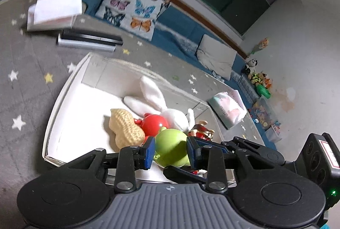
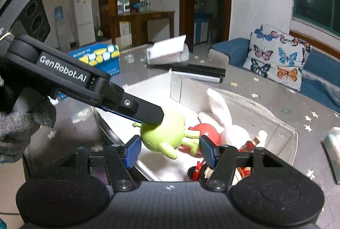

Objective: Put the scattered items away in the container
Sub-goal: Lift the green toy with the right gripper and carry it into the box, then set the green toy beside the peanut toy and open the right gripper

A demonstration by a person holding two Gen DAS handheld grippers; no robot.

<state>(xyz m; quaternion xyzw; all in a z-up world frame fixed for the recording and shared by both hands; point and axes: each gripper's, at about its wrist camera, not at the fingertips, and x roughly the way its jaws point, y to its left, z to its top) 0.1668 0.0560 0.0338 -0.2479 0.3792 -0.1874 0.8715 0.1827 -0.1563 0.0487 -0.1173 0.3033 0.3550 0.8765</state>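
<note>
My left gripper (image 1: 171, 151) is shut on a green alien toy (image 1: 172, 149) and holds it over the clear container (image 1: 63, 89). The same toy (image 2: 163, 135) hangs under the left gripper's finger (image 2: 148, 112) in the right wrist view. My right gripper (image 2: 170, 150) is open and empty, its pads on either side of the toy but apart from it. Inside the container lie a knitted peanut (image 1: 125, 129), a red round toy (image 1: 154, 125), a white plush rabbit (image 1: 157, 101) and a small brown and red figure (image 1: 201, 131).
The container sits on a grey star-patterned mat (image 1: 27, 80). A white box (image 1: 55, 10) and a dark flat box (image 1: 89, 40) lie beyond it. A butterfly cushion (image 1: 133, 10) leans on a blue sofa. A pastel packet (image 1: 227, 110) lies at the right.
</note>
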